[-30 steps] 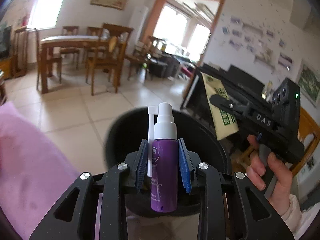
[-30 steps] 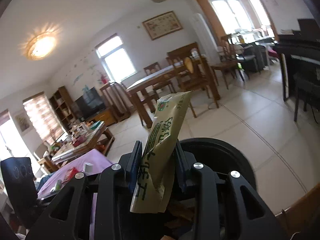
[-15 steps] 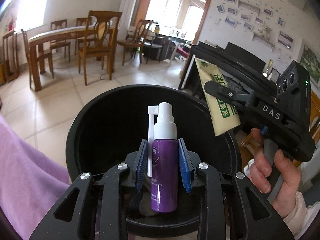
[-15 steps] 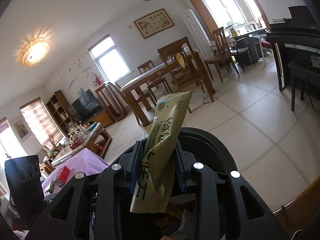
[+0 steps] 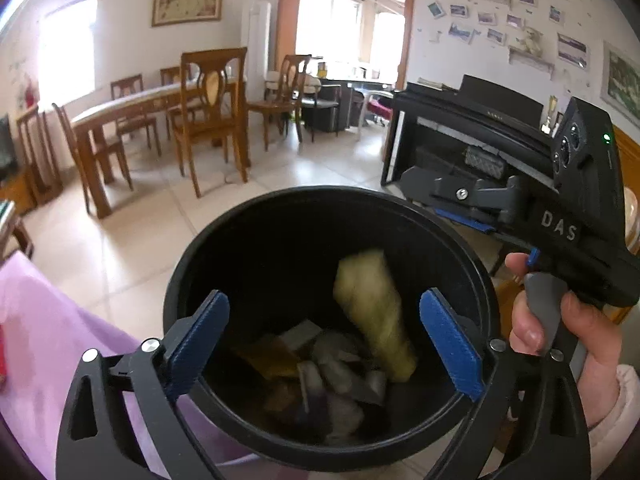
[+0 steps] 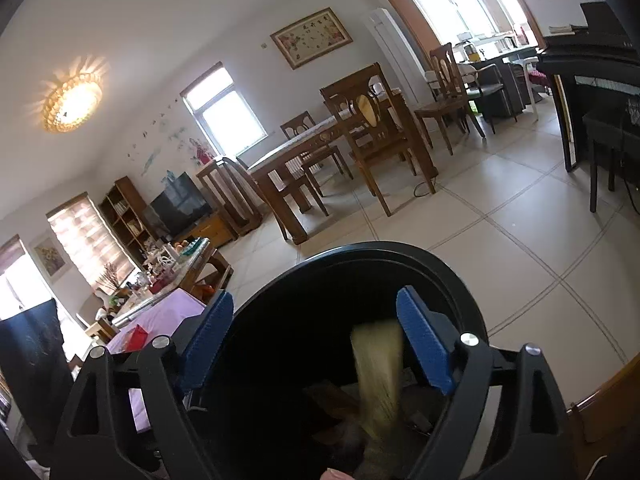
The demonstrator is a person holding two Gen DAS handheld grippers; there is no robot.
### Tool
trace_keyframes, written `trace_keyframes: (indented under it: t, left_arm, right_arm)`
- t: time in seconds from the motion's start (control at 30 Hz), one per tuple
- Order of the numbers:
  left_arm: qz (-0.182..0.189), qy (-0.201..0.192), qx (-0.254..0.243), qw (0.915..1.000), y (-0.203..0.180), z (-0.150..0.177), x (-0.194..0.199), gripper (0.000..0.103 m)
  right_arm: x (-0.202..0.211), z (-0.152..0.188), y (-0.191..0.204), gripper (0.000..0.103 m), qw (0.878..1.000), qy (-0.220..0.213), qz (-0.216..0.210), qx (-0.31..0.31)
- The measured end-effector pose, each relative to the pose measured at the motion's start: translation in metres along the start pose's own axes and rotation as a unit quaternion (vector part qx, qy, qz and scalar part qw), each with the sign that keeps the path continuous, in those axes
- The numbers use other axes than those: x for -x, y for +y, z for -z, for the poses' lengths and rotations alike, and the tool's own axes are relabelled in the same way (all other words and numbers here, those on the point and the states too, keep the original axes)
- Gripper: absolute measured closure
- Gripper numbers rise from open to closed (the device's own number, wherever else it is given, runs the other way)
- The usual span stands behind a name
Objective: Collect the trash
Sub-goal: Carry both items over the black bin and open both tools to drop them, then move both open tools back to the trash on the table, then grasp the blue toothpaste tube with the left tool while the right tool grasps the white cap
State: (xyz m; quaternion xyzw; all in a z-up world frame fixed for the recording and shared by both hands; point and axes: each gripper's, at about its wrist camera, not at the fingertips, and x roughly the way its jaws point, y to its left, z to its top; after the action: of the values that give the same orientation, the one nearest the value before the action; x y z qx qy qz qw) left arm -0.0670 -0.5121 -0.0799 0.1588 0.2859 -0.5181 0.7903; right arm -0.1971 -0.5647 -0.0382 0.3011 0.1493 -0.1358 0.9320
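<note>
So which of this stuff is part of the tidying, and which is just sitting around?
Part of the job:
black bin
yellow-green packet dropping into it
trash pile inside
left gripper, right gripper, both open

Just lying about:
dining table
piano
pink cloth

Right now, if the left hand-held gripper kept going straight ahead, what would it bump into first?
Probably the trash pile inside the black bin. The open left hand-held gripper points into its mouth; depth is hard to judge.
</note>
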Motion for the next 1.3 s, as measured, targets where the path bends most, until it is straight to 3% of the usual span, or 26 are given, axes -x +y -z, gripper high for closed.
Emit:
trace_keyframes:
  t: [0.43, 0.6, 0.7, 0.83, 0.97, 1.03, 1.1, 1.17, 1.2, 1.3]
  left_arm:
    - [-0.049, -0.031, -0.013, 0.9983, 0.011, 0.013, 0.072, 0.005]
    - [-0.093, -0.034, 0.010, 0.9951, 0.054, 0.031, 0.115, 0.005]
    - [-0.126, -0.030, 0.055, 0.9900, 0.095, 0.050, 0.149, 0.005]
    - [-0.180, -0.023, 0.122, 0.9759, 0.155, 0.087, 0.201, 0.005]
    - [-0.244, 0.019, 0.170, 0.9547, 0.210, 0.136, 0.246, 0.006]
    - [-0.258, 0.048, 0.189, 0.9463, 0.231, 0.154, 0.260, 0.007]
    - [-0.251, 0.065, 0.216, 0.9415, 0.250, 0.171, 0.275, 0.018]
    - [-0.260, 0.089, 0.214, 0.9374, 0.261, 0.179, 0.279, 0.021]
    - [-0.253, 0.101, 0.217, 0.9374, 0.266, 0.182, 0.279, 0.030]
    - [-0.220, 0.122, 0.237, 0.9382, 0.276, 0.194, 0.277, 0.041]
  right_arm:
    - [0.000, 0.006, 0.026, 0.015, 1.000, 0.016, -0.006, 0.021]
    - [-0.008, 0.016, 0.063, 0.015, 0.998, 0.035, -0.021, 0.055]
    - [-0.020, 0.025, 0.097, 0.015, 0.994, 0.056, -0.040, 0.085]
    - [-0.040, 0.040, 0.150, 0.015, 0.986, 0.087, -0.074, 0.125]
    - [-0.066, 0.061, 0.214, 0.015, 0.967, 0.139, -0.123, 0.173]
    - [-0.084, 0.077, 0.254, 0.015, 0.951, 0.179, -0.155, 0.200]
    - [-0.101, 0.095, 0.291, 0.015, 0.932, 0.213, -0.174, 0.234]
    - [-0.115, 0.113, 0.323, 0.015, 0.917, 0.238, -0.185, 0.261]
    - [-0.122, 0.121, 0.337, 0.015, 0.911, 0.248, -0.188, 0.272]
    - [-0.142, 0.151, 0.378, 0.016, 0.890, 0.278, -0.195, 0.304]
